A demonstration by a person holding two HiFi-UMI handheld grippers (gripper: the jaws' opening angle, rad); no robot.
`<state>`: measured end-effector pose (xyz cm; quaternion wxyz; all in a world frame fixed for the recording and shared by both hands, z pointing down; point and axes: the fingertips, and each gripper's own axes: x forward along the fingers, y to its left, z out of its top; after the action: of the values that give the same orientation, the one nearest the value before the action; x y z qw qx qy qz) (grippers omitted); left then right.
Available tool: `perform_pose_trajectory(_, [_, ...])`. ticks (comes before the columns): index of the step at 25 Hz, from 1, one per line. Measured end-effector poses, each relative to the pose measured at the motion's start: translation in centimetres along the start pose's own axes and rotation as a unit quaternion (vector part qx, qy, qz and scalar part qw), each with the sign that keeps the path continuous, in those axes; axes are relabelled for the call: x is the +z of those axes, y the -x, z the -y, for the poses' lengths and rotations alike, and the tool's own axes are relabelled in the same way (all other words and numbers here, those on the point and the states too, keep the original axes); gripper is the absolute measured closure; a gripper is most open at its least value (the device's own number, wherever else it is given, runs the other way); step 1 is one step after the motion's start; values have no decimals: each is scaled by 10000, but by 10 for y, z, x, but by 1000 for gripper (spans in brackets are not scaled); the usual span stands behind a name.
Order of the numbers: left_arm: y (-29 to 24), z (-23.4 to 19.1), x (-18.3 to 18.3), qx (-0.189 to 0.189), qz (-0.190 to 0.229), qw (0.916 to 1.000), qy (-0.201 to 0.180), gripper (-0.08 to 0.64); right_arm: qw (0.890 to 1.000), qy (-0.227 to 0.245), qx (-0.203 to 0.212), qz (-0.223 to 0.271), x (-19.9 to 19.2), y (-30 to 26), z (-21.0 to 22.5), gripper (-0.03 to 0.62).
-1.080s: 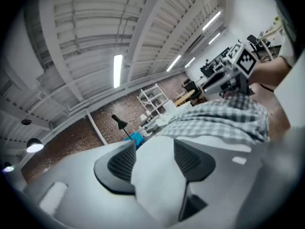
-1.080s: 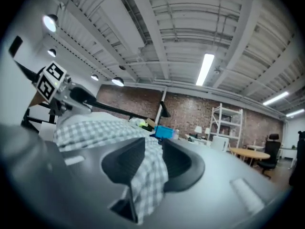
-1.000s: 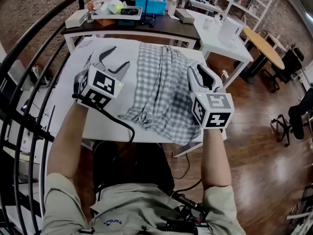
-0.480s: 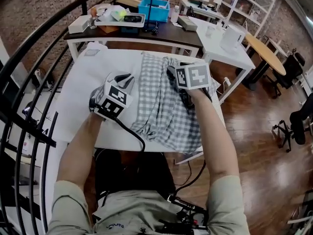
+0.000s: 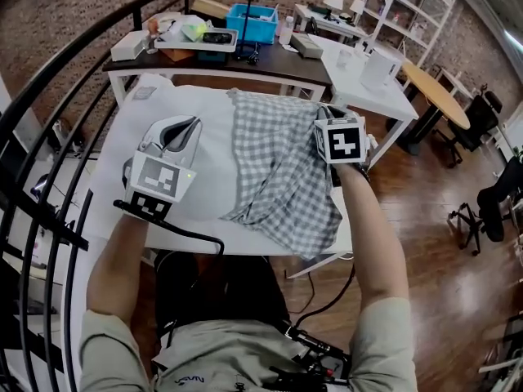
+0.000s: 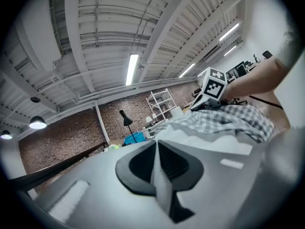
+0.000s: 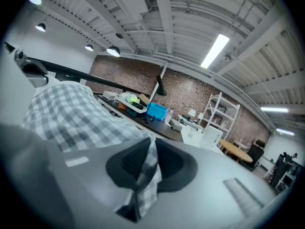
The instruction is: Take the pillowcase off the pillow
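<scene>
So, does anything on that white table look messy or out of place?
Only the checked pillowcase: it lies rumpled and askew beside the white pillow, one corner drooping over the table's near edge.

The fingers (image 7: 127, 162) of the right gripper (image 7: 145, 168), which have just been closing with the checked pillowcase (image 5: 278, 166) between them, are hidden in the head view behind its marker cube (image 5: 341, 140). There, the border between the white pillow (image 5: 204, 137) and the white table (image 5: 204, 233) cannot be told, and the table's near right corner is covered by hanging cloth. The items on the dark desk (image 5: 278, 55) are too small to be named.
</scene>
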<state>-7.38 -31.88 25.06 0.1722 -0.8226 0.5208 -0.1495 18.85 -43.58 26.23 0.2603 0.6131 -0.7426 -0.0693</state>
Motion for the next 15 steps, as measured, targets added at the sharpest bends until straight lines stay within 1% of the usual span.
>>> perform_pose_trajectory(3, [9, -14, 6, 76, 28, 9999, 131, 546, 9997, -136, -190, -78, -13, 1, 17, 560])
perform_pose_trajectory(5, [10, -21, -1, 86, -31, 9997, 248, 546, 9987, -352, -271, -231, -28, -3, 26, 560])
perform_pose_trajectory(7, [2, -23, -22, 21, -178, 9992, 362, 546, 9970, -565, -272, -443, -47, -11, 29, 560])
perform_pose_trajectory(10, [-18, -11, -59, -261, -427, 9967, 639, 545, 9949, -768, -99, -647, -77, -24, 19, 560])
perform_pose_trajectory(11, [-24, -6, -63, -326, -399, 9965, 659, 541, 9942, -880, 7, -611, -83, -27, 16, 557])
perform_pose_trajectory(12, [-27, -2, -63, -346, -306, 9971, 598, 534, 9931, -1047, 113, -522, -85, -26, 14, 544])
perform_pose_trajectory(13, [-28, 0, -58, -317, -201, 9981, 491, 519, 9909, -1268, 219, -401, -84, -21, 14, 519])
perform_pose_trajectory(15, [-20, 2, -42, -166, -86, 9995, 272, 488, 9826, -1793, 480, -32, -70, 4, 13, 464])
